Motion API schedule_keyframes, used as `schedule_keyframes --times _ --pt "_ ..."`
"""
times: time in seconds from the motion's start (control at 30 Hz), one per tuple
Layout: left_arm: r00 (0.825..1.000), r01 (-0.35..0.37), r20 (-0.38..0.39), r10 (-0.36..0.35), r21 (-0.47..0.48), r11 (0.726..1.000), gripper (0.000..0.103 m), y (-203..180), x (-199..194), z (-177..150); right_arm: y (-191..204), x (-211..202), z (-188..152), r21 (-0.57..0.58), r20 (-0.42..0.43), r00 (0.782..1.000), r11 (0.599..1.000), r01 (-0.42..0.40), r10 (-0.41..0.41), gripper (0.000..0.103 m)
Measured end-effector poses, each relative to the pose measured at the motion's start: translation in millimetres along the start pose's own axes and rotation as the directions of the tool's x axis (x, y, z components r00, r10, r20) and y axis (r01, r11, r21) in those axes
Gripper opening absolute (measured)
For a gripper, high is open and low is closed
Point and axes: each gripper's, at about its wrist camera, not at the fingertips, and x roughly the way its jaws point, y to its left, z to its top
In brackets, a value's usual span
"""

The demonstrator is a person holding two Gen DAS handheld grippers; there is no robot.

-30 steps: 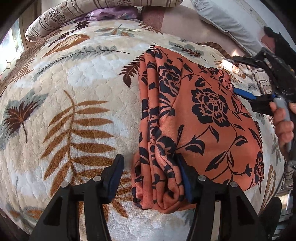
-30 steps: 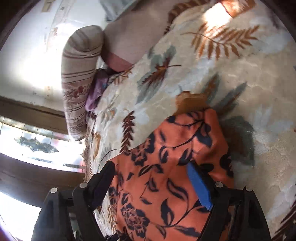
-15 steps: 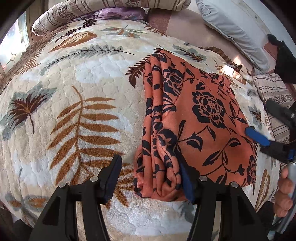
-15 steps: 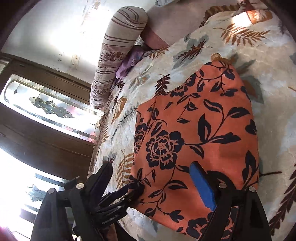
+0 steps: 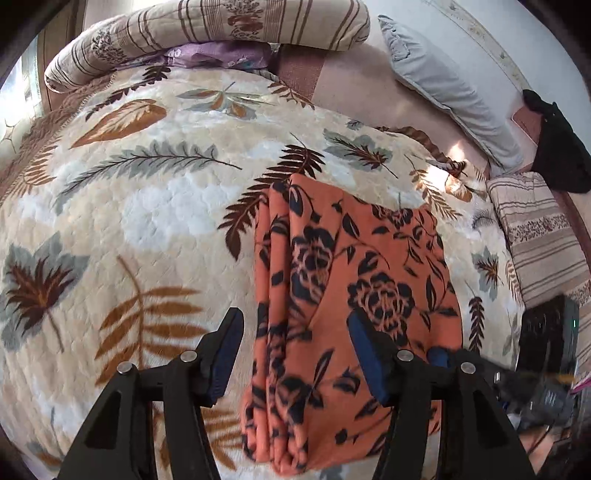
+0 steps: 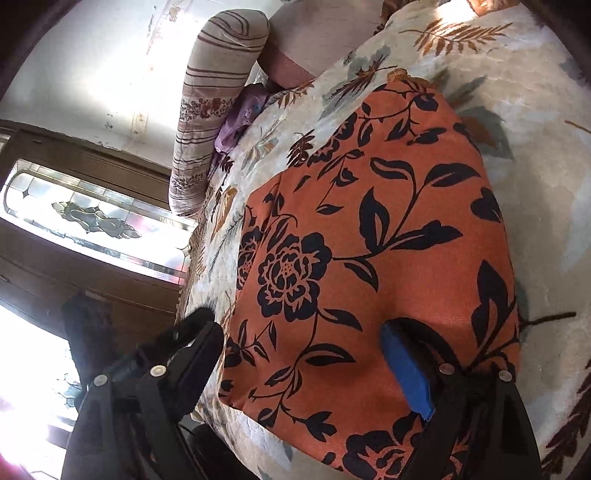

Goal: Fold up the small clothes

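Observation:
An orange cloth with black flowers (image 5: 354,280) lies folded flat on the leaf-patterned bedspread (image 5: 122,206); its left side is a stack of narrow folds. My left gripper (image 5: 295,343) hovers open above the near end of those folds, touching nothing. In the right wrist view the same cloth (image 6: 373,236) fills the middle. My right gripper (image 6: 303,354) stands wide open over its near edge, the blue pad (image 6: 406,369) lying on the fabric and the other finger out past the bed's side. A blue pad of the right gripper (image 5: 437,357) shows low on the right of the left wrist view.
A striped bolster (image 5: 207,33) and a purple cloth (image 5: 218,59) lie at the head of the bed. A grey pillow (image 5: 454,96) and a striped folded blanket (image 5: 539,236) sit to the right, with a black item (image 5: 557,155) beyond. A wooden frame with patterned glass (image 6: 74,214) stands beside the bed.
My left gripper has lifted and drawn back from the cloth's folded edge. My right gripper has slid from the cloth's far side to its near edge, its jaws a little wider.

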Motion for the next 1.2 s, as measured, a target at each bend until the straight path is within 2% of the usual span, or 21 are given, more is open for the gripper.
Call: schedule_keyframes --times 0.07,0.1,0.13,0.17,0.2,0.27,0.5,0.57,0.6,0.63,0.7,0.77,0.83,0.93,1.03,1.1,1.2 --pt "1.0 0.007 -0.011 -0.008 -0.014 1.0 0.053 0 18 17 -1 -2 0 0.003 -0.001 1.0 1.0 -0.011 0.011 0.089" --pt "0.999 -0.042 -0.024 0.042 -0.002 0.999 0.034 -1 31 22 -2 -2 0 0.009 0.0 1.0 1.0 -0.017 0.017 0.089" --pt "0.993 -0.091 -0.074 0.09 -0.014 0.996 0.028 5 49 23 -3 -2 0 0.012 0.001 1.0 1.0 -0.021 0.021 0.089" --pt "0.992 -0.067 -0.114 0.057 -0.084 0.994 0.031 18 64 23 -3 -2 -1 0.01 0.001 1.0 1.0 -0.022 0.022 0.089" --pt "0.994 -0.047 -0.102 0.032 -0.145 0.988 0.042 30 67 21 -2 -1 -1 0.006 -0.001 1.0 1.0 -0.019 0.019 0.089" --pt "0.997 -0.032 -0.079 0.018 -0.178 0.984 0.042 35 57 15 -1 -1 -1 -0.006 -0.008 1.0 1.0 -0.008 0.008 0.089" --pt "0.992 -0.128 -0.016 0.127 -0.056 0.99 0.042 9 7 -7 5 -4 -2 0.002 -0.002 1.0 1.0 0.03 -0.03 0.089" --pt "0.99 -0.136 0.018 0.137 -0.012 0.991 0.046 1 -11 -20 15 -10 -3 0.017 0.006 1.0 1.0 0.024 -0.024 0.089" --pt "0.989 -0.142 0.033 0.142 -0.004 0.99 0.051 0 -18 -27 21 -14 -5 0.003 0.006 1.0 1.0 0.004 -0.004 0.089" --pt "0.988 -0.152 0.04 0.152 -0.001 0.988 0.053 0 -23 -32 27 -18 -9 -0.02 0.012 1.0 1.0 0.0 0.001 0.089" --pt "0.987 -0.161 0.034 0.16 0.011 0.987 0.054 0 -25 -43 31 -19 -15 -0.051 0.022 0.999 0.998 0.042 -0.041 0.089" --pt "0.986 -0.166 0.012 0.166 0.007 0.986 0.054 4 -22 -51 15 -7 -17 0.018 -0.032 0.995 0.995 0.098 -0.098 0.089" --pt "0.987 -0.159 -0.003 0.159 -0.005 0.987 0.053 8 -25 -57 12 -10 -19 0.053 -0.018 0.996 0.995 0.088 -0.087 0.089" --pt "0.986 -0.165 0.017 0.165 -0.006 0.986 0.054 10 -34 -63 30 -21 -21 0.005 0.008 0.999 0.999 0.05 -0.05 0.089" --pt "0.987 -0.161 0.023 0.161 -0.009 0.987 0.054 10 -39 -64 27 -15 -20 0.018 -0.002 0.997 0.997 0.081 -0.081 0.089" --pt "0.987 -0.162 0.02 0.162 -0.015 0.987 0.054 11 -41 -65 10 0 -19 0.065 -0.05 0.992 0.991 0.12 -0.117 0.09" --pt "0.985 -0.172 0.031 0.172 -0.01 0.985 0.056 12 -45 -69 24 -10 -21 0.039 -0.018 0.996 0.995 0.09 -0.089 0.09"
